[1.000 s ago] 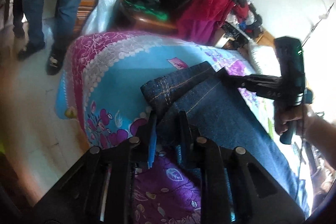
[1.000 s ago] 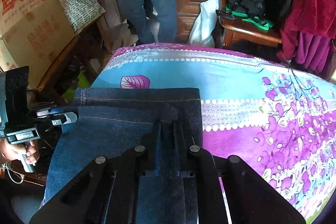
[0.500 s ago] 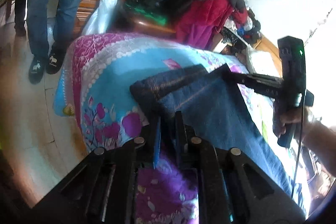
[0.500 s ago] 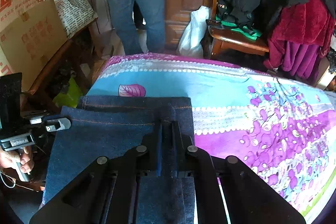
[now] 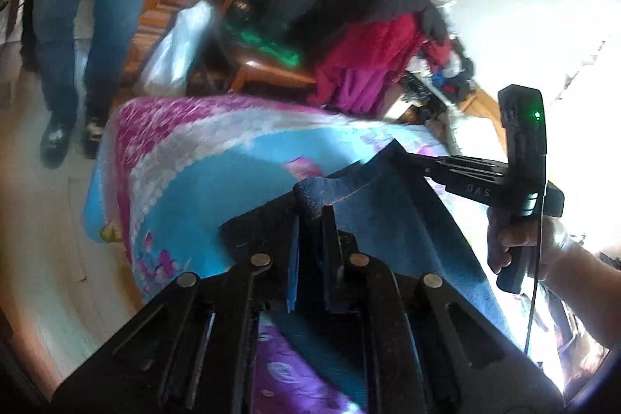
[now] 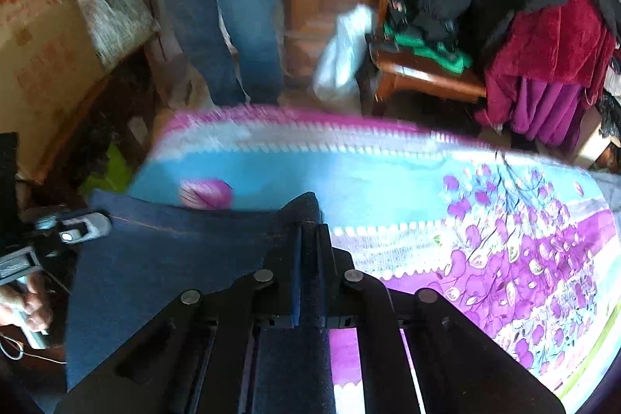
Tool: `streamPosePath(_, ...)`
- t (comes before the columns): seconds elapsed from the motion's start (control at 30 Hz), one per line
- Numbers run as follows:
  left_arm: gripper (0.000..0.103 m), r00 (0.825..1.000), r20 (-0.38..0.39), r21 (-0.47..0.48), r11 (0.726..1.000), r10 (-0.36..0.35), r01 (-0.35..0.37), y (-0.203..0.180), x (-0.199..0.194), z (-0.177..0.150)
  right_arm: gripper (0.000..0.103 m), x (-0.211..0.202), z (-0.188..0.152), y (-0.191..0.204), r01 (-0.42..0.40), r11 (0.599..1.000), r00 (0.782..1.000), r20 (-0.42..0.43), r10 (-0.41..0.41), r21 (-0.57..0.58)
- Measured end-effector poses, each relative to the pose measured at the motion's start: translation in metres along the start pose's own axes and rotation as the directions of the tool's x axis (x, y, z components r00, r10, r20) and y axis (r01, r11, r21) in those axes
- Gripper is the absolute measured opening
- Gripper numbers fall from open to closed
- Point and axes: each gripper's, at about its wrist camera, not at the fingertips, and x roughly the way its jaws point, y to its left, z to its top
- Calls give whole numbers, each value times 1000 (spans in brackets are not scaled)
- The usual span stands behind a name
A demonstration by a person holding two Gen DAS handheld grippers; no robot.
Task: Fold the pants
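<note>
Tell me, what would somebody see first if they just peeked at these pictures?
Probably the dark blue jeans, lifted by their end edge over the bright bedspread with its blue and purple flowers. The left gripper and the right gripper each pinch a corner of that edge. Behind the bed, a wooden chair is piled with black and red clothes, and a person in jeans stands nearby.

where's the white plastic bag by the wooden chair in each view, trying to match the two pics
Left wrist view: the white plastic bag sits upper left, on the floor beyond the bed's far end, left of the wooden chair.
Right wrist view: the same bag sits upper centre, again left of the chair.
Shared landmark: the dark red fleece garment heaped on that chair.
</note>
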Motion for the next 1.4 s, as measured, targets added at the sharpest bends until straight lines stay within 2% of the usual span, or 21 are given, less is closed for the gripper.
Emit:
streamPosePath(0.07, 10, 1000, -20, -13, 1000, 18, -18, 6, 5, -7, 11, 20, -5, -8, -28, 998, 999, -40, 30, 64)
streamPosePath(0.13, 11, 1000, -21, -32, 999, 12, -13, 11, 3, -12, 19, 23, -4, -13, -37, 996, 999, -23, 39, 75)
streamPosePath(0.2, 11, 1000, -21, -22, 1000, 14, -14, 9, 0, -11, 42, 15, 3, -21, 10, 994, 1000, 24, -13, 106)
streamPosePath(0.27, 11, 1000, -23, -38, 999, 8, -9, 10, -1, -12, 43, -2, 12, -37, 38, 980, 995, 85, -55, 193)
streamPosePath(0.33, 14, 999, -31, -38, 999, 9, -10, 10, -2, -9, 43, -25, 18, -44, -6, 965, 993, 117, -25, 263)
streamPosePath(0.4, 23, 1000, -3, -44, 999, 24, -24, 13, -12, -5, 43, -52, 17, -27, -38, 972, 994, 112, 12, 231)
streamPosePath(0.5, 22, 985, 73, -83, 985, 155, -149, 30, -31, 4, 43, -76, -4, 11, -92, 976, 995, 65, 81, 196)
streamPosePath(0.6, 21, 998, 2, -181, 981, 67, -66, 51, -41, 3, 43, -67, -39, 44, -115, 974, 993, -10, 119, 195)
streamPosePath(0.7, 22, 998, -54, -169, 986, -21, 12, 36, -50, -12, 43, -32, -75, 91, -114, 984, 970, -199, 140, 136)
streamPosePath(0.73, 22, 997, -69, -165, 986, -44, 32, 30, -52, -15, 43, -39, -80, 103, -70, 992, 981, -174, 87, 103)
streamPosePath(0.8, 25, 987, -107, -165, 981, -120, 101, 18, -53, -22, 43, -71, -89, 118, -91, 982, 986, -125, 112, 166)
streamPosePath(0.83, 29, 982, -121, -171, 978, -144, 122, 15, -53, -23, 43, -88, -96, 123, -99, 971, 989, -83, 120, 217)
streamPosePath(0.87, 43, 975, -136, -194, 970, -176, 148, 15, -50, -25, 43, -111, -108, 130, -125, 954, 990, -32, 139, 273)
streamPosePath(0.9, 49, 964, -144, -249, 951, -221, 181, 18, -46, -30, 44, -130, -124, 139, -151, 938, 987, -3, 160, 311)
streamPosePath(0.93, 50, 956, -145, -284, 937, -254, 206, 22, -42, -33, 44, -144, -139, 149, -158, 931, 986, -1, 167, 328)
streamPosePath(1.0, 51, 937, -162, -315, 916, -309, 248, 25, -32, -37, 44, -167, -176, 174, -131, 932, 987, -49, 156, 338)
streamPosePath(1.1, 51, 938, -174, -261, 932, -300, 250, 22, -25, -37, 44, -193, -229, 199, -52, 920, 984, -139, 115, 389)
streamPosePath(1.2, 56, 934, -155, -213, 934, -321, 285, 18, -19, -31, 44, -211, -274, 201, -18, 836, 980, -158, 125, 549)
streamPosePath(1.27, 59, 924, -144, -230, 920, -355, 318, 18, -15, -23, 44, -216, -292, 201, 6, 796, 978, -168, 121, 606)
streamPosePath(1.3, 65, 910, -139, -235, 906, -390, 352, 16, -12, -18, 44, -220, -300, 204, 24, 784, 978, -177, 110, 620)
streamPosePath(1.4, 62, 895, -141, -230, 893, -423, 386, 13, -3, -13, 44, -228, -309, 202, 47, 766, 981, -173, 85, 641)
